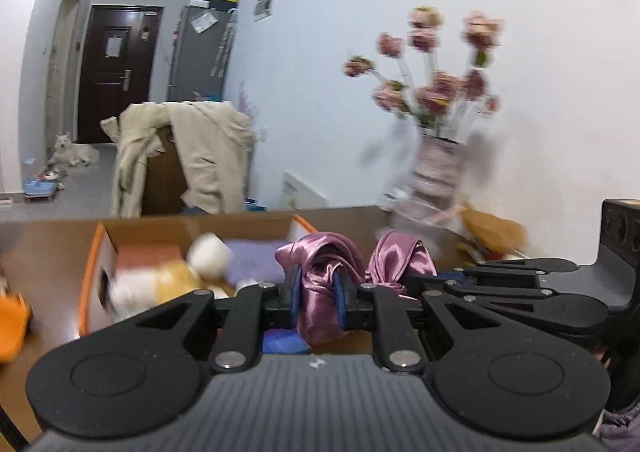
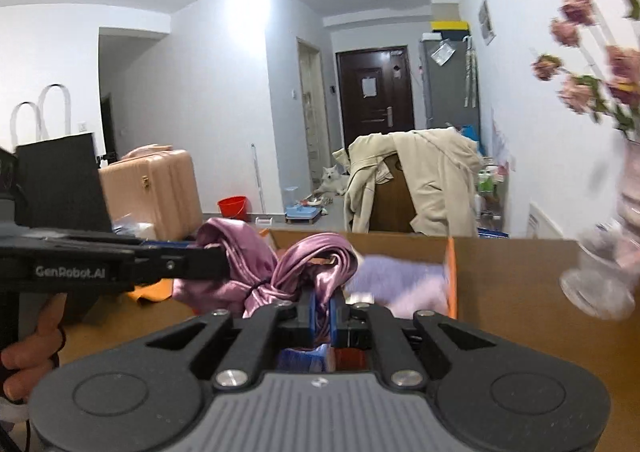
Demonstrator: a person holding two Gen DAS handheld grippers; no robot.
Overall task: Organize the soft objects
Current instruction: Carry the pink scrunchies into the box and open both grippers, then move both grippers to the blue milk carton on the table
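Observation:
A shiny pink satin cloth (image 1: 320,284) is bunched between both grippers, held above the brown table. My left gripper (image 1: 316,292) is shut on one fold of it. My right gripper (image 2: 324,312) is shut on another fold of the same cloth (image 2: 316,256); it shows at the right in the left wrist view (image 1: 408,280). Just behind the cloth stands an open cardboard box (image 1: 160,230) with an orange rim, holding a lilac fuzzy item (image 1: 256,260) and a white and yellow plush toy (image 1: 176,280). The lilac item also shows in the right wrist view (image 2: 400,276).
A vase of pink flowers (image 1: 434,168) stands on the table at the right, with a brown plush (image 1: 492,230) by its base. An orange item (image 1: 12,328) lies at the left edge. Behind are a chair with a beige coat (image 2: 420,180), a pink suitcase (image 2: 160,188) and a white dog (image 2: 334,180).

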